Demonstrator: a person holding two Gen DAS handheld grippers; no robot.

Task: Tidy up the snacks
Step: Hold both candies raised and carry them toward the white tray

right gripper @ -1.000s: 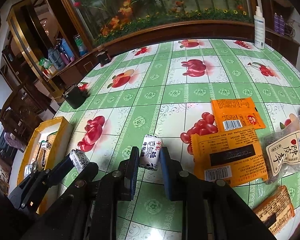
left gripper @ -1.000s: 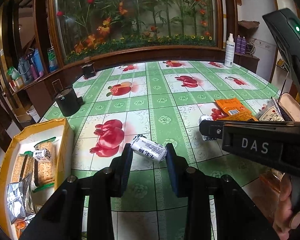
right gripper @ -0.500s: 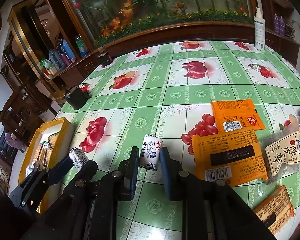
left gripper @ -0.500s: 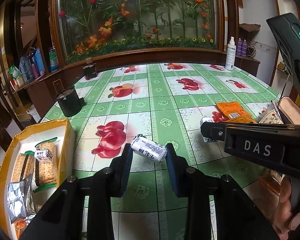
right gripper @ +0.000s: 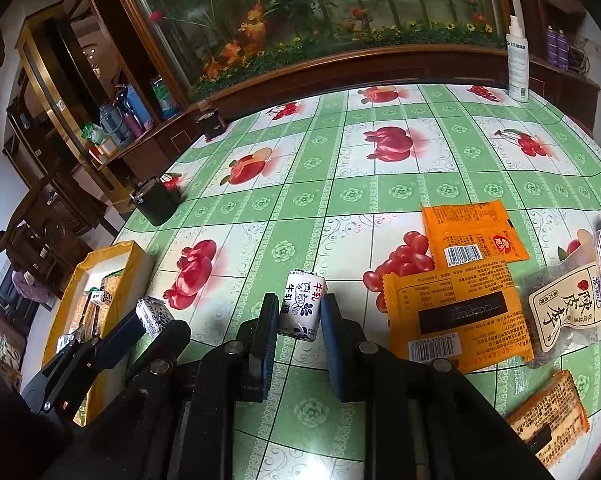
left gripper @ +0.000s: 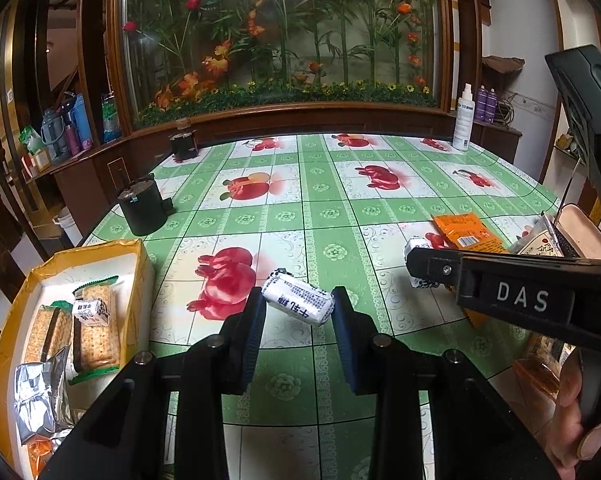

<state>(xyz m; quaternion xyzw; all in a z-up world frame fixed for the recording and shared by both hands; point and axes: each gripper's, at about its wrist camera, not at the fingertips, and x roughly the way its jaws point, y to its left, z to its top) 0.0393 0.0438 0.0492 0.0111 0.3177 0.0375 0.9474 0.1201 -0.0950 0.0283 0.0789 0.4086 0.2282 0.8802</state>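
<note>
Left tongs (left gripper: pixel 298 306): clenched on a white milk candy (left gripper: pixel 298 303), wrapper lying crosswise between the pads, lifted above the table (left gripper: pixel 328 200). Right tongs (right gripper: pixel 299 312): clenched on a second white milk candy with blue print (right gripper: pixel 301 305), standing upright between the pads, also clear of the table. Yellow box (left gripper: pixel 138 280): at the table's left edge, left of both tongs, holding cracker packs (left gripper: pixel 94 330), one more wrapped candy (left gripper: pixel 91 312) and a silver foil pouch (left gripper: pixel 40 396). Right of the right tongs, flat on the green fruit-print cloth: two orange sachets (right gripper: pixel 472 236), a clear dried-plum packet (right gripper: pixel 568 312), an orange biscuit bar (right gripper: pixel 548 416). Black canister (left gripper: pixel 142 210): beyond the yellow box.
</note>
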